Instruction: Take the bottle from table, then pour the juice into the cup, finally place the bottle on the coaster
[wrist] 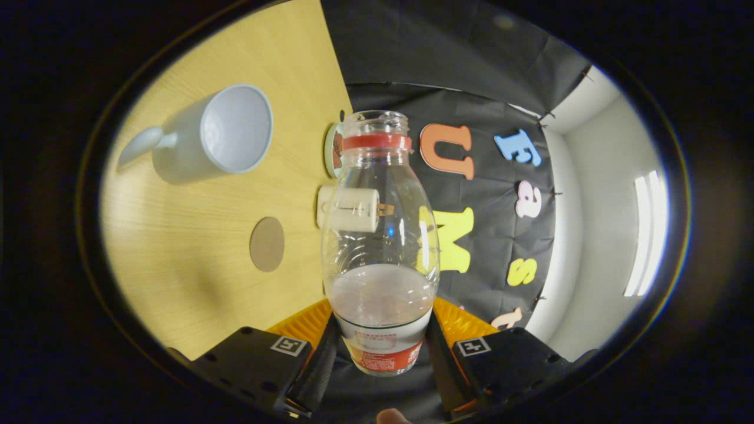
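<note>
You had the gripper clamped on the clear plastic bottle with the red neck ring, both fingers pressing its lower body, cloudy juice pooled inside. Its red-and-white label carried print too small to read. The pale mug and round brown coaster lay on the yellow wooden table. A cream cylinder sat half-hidden behind the bottle.
</note>
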